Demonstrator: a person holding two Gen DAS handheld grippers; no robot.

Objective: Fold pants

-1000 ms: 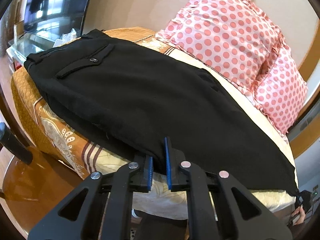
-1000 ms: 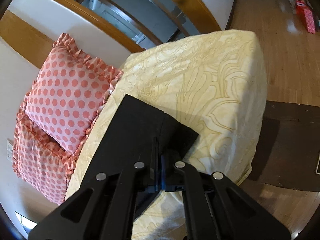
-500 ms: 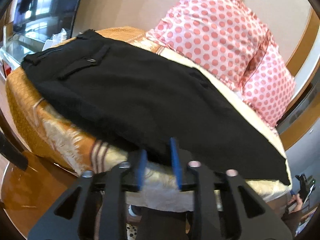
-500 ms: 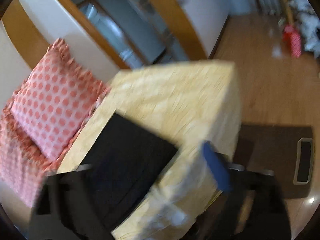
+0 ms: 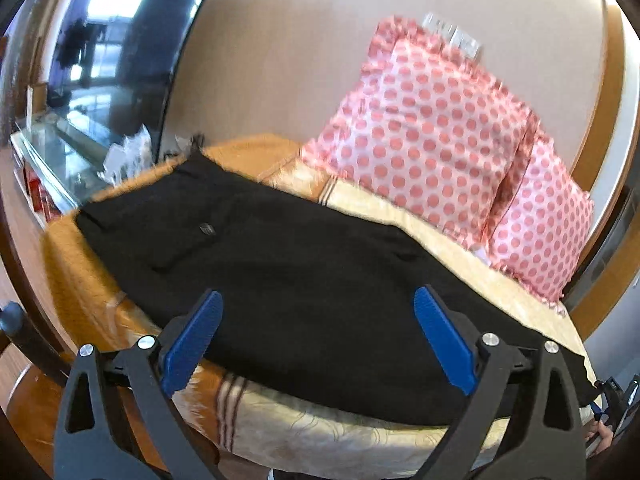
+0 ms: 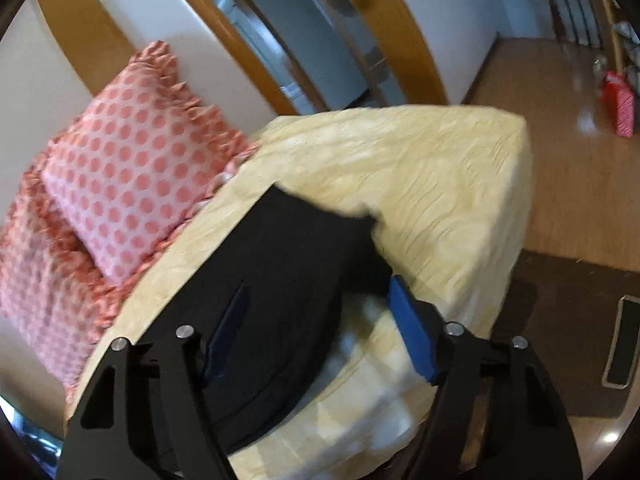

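Left wrist view: the left gripper [image 5: 318, 338] has its blue-padded fingers [image 5: 191, 340] spread wide apart and clamps nothing. Both pads sit in front of the near side of the black pants [image 5: 304, 280]; whether they touch the cloth cannot be told. The pants lie flat along the bed [image 5: 360, 436], with the waistband toward the far left and the legs running to the right, the hem reaching the right end of the mattress. A back pocket with a small button [image 5: 207, 229] faces up. The bed cover is pale yellow with an orange patterned part on the left and brown stripes at the near edge. Two pink polka-dot pillows [image 5: 432, 148] stand against the wall behind the pants, apart from them. A white wall plate [image 5: 452, 36] shows above the pillows; no writing on it can be read. A dark screen [image 5: 100, 52] stands at the far left.

Right wrist view: the right gripper [image 6: 320, 328] is likewise wide open and holds nothing. Its left pad [image 6: 226, 332] shows against the black cloth, and its right pad [image 6: 412, 332] stands just beside the hem corner, over the yellow cover [image 6: 440, 184]. The hem end of the pants [image 6: 288, 280] lies near the bed's edge, the picture somewhat blurred. The pillows [image 6: 132, 168] stand to the left. On the wooden floor [image 6: 560, 100] a red package [image 6: 622, 106] sits far off; its print is illegible.
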